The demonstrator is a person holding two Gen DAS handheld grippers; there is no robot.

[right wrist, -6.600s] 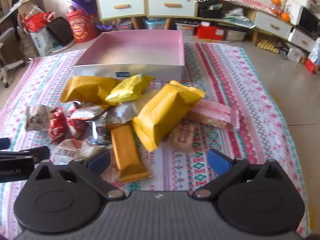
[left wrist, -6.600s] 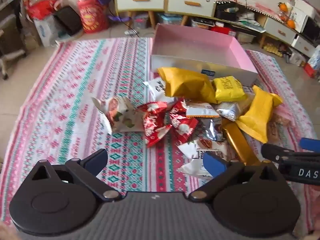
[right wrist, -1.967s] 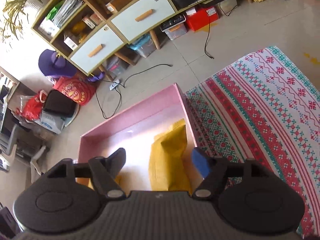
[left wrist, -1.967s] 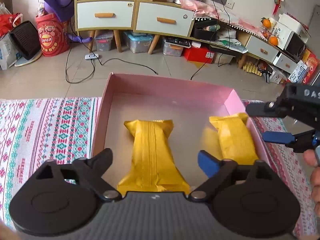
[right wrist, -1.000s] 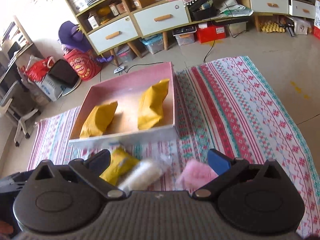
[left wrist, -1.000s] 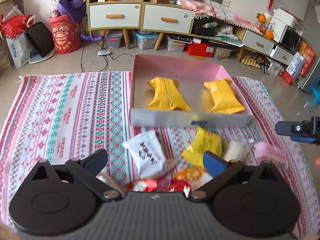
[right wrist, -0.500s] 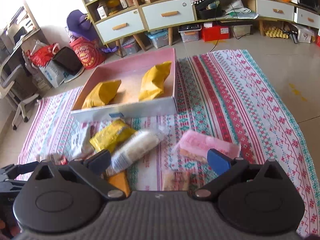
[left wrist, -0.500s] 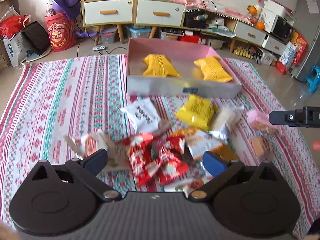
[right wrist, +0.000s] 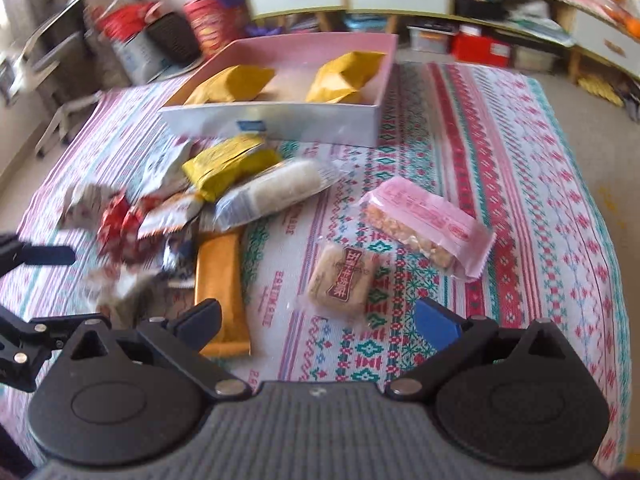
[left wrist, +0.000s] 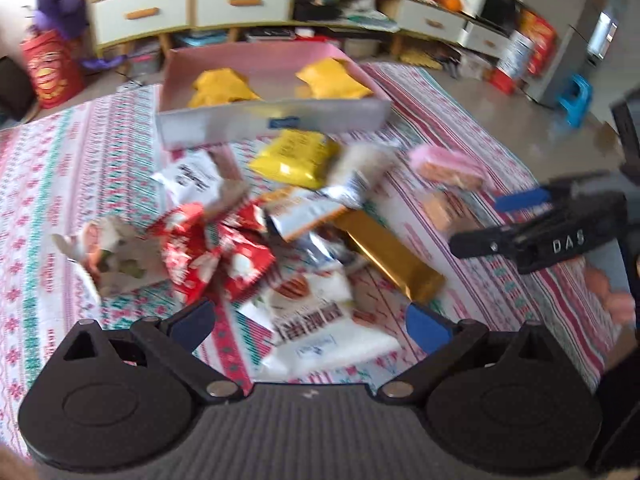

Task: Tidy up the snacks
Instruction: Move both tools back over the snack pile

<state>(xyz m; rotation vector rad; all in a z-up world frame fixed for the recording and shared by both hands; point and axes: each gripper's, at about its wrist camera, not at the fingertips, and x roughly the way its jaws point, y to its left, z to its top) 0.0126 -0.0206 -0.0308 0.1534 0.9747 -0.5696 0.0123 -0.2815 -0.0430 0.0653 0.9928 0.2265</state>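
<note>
Both grippers are dropping back toward the pile, which half a second ago was lying farther ahead of them; the two big yellow bags are staying put in the pink box (right wrist: pixel 384 80), the left one (right wrist: pixel 232 84) and the right one (right wrist: pixel 344 76) sitting apart.

Everything loose is lying on the patterned cloth (right wrist: pixel 520 168) in front of the box, and it is all light, crinkly and slippery film, so pinching across a packet's middle or a sealed end looks safest. The small biscuit packet (right wrist: pixel 340 280) and the pink wafer pack (right wrist: pixel 424 224) are lying alone, and probably crush easily. The orange bar (right wrist: pixel 218 280) is looking stiffer.

Counting: two bags boxed, one small yellow packet (left wrist: pixel 292 156), one clear rice-cake pack (right wrist: pixel 276 192), one orange bar, one pink pack, one biscuit packet, one white pecan pouch (left wrist: pixel 316 320), and several red wrappers (left wrist: pixel 216 252) too blurred to count.

The left gripper (left wrist: pixel 308 324) and right gripper (right wrist: pixel 320 320) are both hanging spread wide, holding nothing.
</note>
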